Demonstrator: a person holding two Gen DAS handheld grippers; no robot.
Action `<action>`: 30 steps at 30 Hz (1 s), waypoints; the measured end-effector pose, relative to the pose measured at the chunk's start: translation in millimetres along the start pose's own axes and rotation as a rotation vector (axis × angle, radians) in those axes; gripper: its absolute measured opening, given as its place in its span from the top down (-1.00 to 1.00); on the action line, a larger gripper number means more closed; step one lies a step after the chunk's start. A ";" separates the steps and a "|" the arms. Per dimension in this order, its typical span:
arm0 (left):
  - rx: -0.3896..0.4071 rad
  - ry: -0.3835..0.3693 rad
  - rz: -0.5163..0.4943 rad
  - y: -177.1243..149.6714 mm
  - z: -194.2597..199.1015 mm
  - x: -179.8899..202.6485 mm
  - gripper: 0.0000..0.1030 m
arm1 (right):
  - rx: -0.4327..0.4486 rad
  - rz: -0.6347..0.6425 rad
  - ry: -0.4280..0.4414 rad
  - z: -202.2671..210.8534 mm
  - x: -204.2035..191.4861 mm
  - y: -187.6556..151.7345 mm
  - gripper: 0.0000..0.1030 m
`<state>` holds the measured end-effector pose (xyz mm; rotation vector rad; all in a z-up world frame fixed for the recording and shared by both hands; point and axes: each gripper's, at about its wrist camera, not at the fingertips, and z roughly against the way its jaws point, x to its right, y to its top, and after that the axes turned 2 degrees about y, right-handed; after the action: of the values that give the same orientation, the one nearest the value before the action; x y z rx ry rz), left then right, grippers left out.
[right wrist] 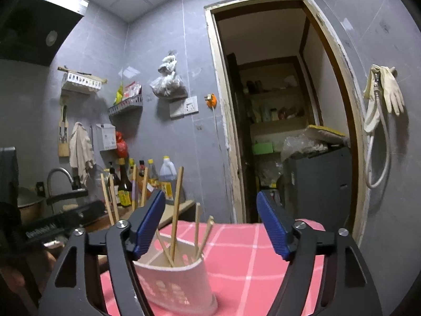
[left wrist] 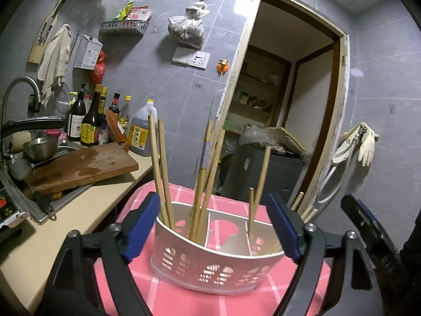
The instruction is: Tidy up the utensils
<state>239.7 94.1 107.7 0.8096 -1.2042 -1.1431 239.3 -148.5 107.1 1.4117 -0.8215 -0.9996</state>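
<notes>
A white perforated utensil holder (left wrist: 218,266) with three compartments stands on a pink checked cloth (left wrist: 184,300). Several wooden chopsticks (left wrist: 160,168) stand in it, spread over all three compartments. My left gripper (left wrist: 213,226) is open, its blue pads on either side of the holder, not touching it. In the right wrist view the holder (right wrist: 179,287) sits low and left of centre with chopsticks (right wrist: 176,210) in it. My right gripper (right wrist: 210,226) is open and empty, above the holder's right end. The right gripper also shows in the left wrist view (left wrist: 368,237).
A counter on the left carries a wooden cutting board (left wrist: 79,166), a sink with a steel bowl (left wrist: 40,147) and faucet (left wrist: 21,89), and several bottles (left wrist: 92,121). A dark bin (left wrist: 263,173) stands in front of the doorway (right wrist: 276,105). Gloves (right wrist: 386,92) hang on the right wall.
</notes>
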 end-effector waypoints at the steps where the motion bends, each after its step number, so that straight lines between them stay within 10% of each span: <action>1: -0.006 -0.001 -0.005 0.0 4.2 1.4 -0.65 | -0.009 0.001 -0.002 2.9 0.5 -0.2 -0.58; 8: -0.058 0.020 -0.050 -9.0 31.3 8.7 -0.89 | -0.088 -0.013 -0.040 37.0 4.9 -4.8 -1.00; 30: -0.086 0.124 -0.167 -76.1 115.3 12.1 -0.97 | -0.220 0.020 -0.144 132.1 -16.3 -30.0 -1.00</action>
<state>109.6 72.7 64.7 0.9146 -0.9926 -1.2526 109.6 -182.9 82.7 1.1522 -0.8026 -1.1500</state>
